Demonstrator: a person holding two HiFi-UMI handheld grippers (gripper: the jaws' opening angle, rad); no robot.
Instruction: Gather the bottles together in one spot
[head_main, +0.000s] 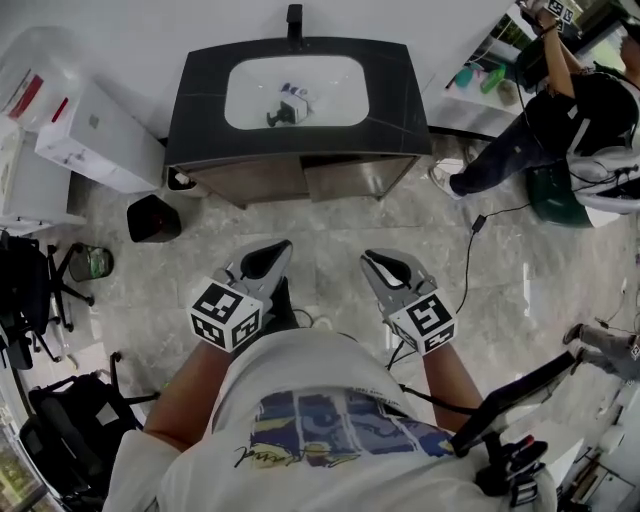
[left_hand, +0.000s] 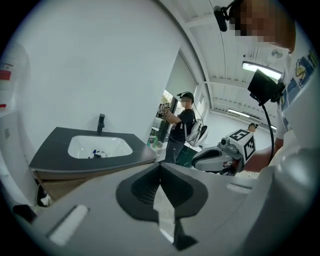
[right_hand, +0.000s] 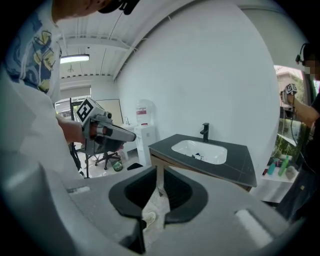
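Note:
Several small bottles (head_main: 288, 103) lie in the white basin of a dark vanity counter (head_main: 200, 90) against the far wall; they also show as small shapes in the left gripper view (left_hand: 98, 154) and the right gripper view (right_hand: 199, 156). My left gripper (head_main: 262, 262) and right gripper (head_main: 385, 268) hang side by side over the marble floor, well short of the counter. Each one points toward the sink. Both are shut, with nothing between the jaws of the left gripper (left_hand: 160, 167) or the right gripper (right_hand: 159, 170).
A black faucet (head_main: 294, 25) stands behind the basin. White appliances (head_main: 95, 135), a black bin (head_main: 153, 217) and an office chair (head_main: 40, 280) stand at the left. At the right a person (head_main: 560, 110) stands by a white shelf with green bottles (head_main: 480, 78). A cable (head_main: 470, 260) crosses the floor.

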